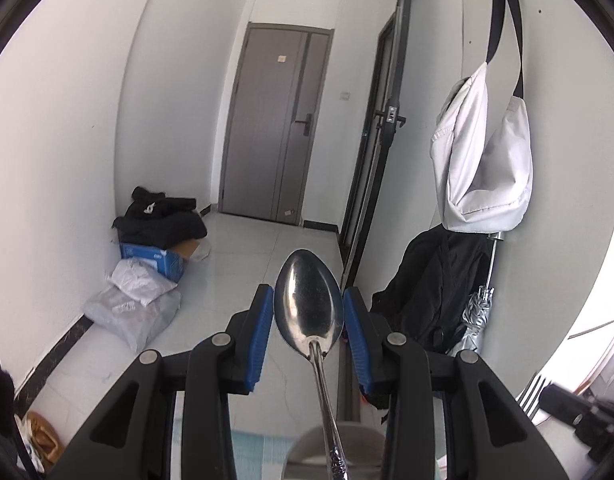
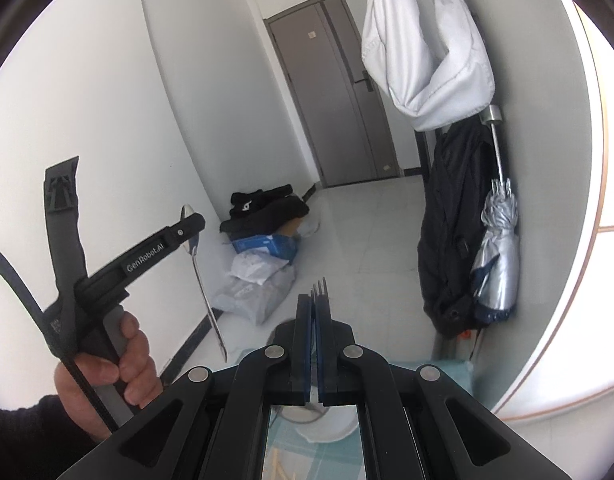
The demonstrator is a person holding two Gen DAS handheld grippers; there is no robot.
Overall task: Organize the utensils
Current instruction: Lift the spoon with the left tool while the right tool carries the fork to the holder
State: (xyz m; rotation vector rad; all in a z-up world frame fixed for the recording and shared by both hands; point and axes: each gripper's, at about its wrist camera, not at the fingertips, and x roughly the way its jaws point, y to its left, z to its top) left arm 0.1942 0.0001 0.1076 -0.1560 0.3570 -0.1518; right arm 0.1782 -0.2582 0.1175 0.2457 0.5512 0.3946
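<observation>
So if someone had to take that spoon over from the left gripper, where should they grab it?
Probably the bare handle. The spoon is pinched across its bowl by the left gripper, and the handle hangs free below the fingers, so coming from underneath or the side looks safest.

We held the spoon (image 1: 309,308) between the pads of the left gripper (image 1: 309,320), its bowl ahead and its handle running back beneath us. The fork (image 2: 320,294) sat pinched in the right gripper (image 2: 313,320), tines forward. Our left hand (image 2: 115,368) stood to the left of the right gripper. Ahead, clothes (image 1: 159,218) lay on a box (image 1: 157,258) against the left wall, bags (image 1: 135,304) before it. A door (image 1: 273,120) stood behind. On the right wall a bag (image 1: 483,152) hung above a jacket (image 1: 427,284), an umbrella (image 1: 477,312) right of that.
</observation>
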